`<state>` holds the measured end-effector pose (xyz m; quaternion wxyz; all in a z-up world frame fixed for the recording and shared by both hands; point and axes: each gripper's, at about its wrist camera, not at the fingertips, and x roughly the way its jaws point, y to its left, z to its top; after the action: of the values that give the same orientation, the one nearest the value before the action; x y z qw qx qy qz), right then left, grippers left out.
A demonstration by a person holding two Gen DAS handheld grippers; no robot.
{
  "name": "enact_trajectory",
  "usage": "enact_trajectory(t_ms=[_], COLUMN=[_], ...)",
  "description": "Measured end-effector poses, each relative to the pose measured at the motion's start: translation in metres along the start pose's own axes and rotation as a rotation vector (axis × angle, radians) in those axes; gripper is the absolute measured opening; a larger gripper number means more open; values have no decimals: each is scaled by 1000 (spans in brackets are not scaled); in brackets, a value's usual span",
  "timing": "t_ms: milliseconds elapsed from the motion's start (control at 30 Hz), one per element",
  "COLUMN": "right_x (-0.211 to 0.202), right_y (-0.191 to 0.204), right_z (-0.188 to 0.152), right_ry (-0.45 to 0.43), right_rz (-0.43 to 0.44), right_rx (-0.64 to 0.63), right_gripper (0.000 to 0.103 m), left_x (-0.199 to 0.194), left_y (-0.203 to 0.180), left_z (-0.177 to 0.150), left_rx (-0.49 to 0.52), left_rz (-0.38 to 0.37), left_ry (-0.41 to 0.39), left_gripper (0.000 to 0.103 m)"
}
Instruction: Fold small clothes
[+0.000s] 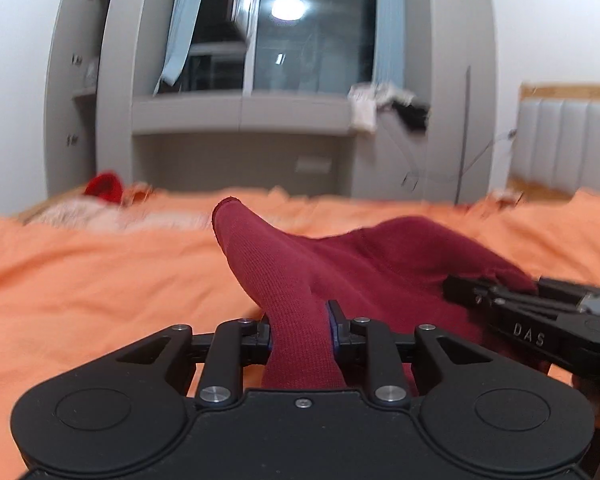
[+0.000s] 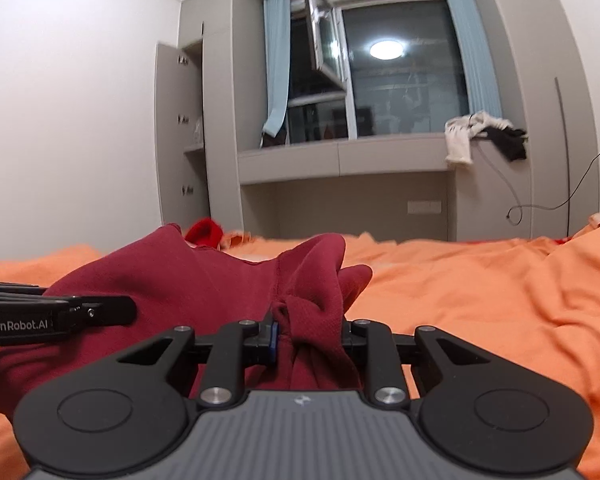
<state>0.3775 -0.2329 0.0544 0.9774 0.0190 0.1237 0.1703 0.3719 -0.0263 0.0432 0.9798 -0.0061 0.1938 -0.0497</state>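
A dark red garment (image 1: 364, 256) lies lifted over the orange bed sheet (image 1: 100, 272). My left gripper (image 1: 300, 332) is shut on a ribbed part of it, which sticks up between the pads. At the right of the left wrist view, my right gripper (image 1: 496, 292) pinches another edge of the same cloth. In the right wrist view the right gripper (image 2: 310, 332) is shut on a bunched fold of the dark red garment (image 2: 204, 276), and the left gripper (image 2: 100, 312) reaches in from the left edge, its tips against the cloth.
A bright red item (image 2: 204, 232) lies at the far edge of the bed, beside pale cloth (image 1: 100, 212). Beyond stand a grey cupboard and window ledge (image 2: 340, 160) with white and black clothes (image 2: 484, 132) heaped on it. A padded headboard (image 1: 568, 148) is at the right.
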Motion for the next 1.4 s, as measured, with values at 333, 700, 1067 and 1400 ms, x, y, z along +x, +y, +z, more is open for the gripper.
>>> enact_trajectory(t_ms=[333,700,1067,1400], right_x=[28,2,-82,-174], right_y=[-18,-26,-21,-21], right_z=[-30,-27,-10,-4], right_ry=[139,102,-53,-172], right_rz=[-31,-75,-32,-10], right_rx=[85,154,137,136], right_gripper=[41,75,103,103], left_x=[19,-3,-70,-147], left_y=[7,21,1,-25], left_z=[-27,-26,-15,-14], left_rx=[7,-119,-134,-121], left_rz=[44,62,86,103], left_ry=[140,146,36,-70], left_gripper=[41,79,99,102])
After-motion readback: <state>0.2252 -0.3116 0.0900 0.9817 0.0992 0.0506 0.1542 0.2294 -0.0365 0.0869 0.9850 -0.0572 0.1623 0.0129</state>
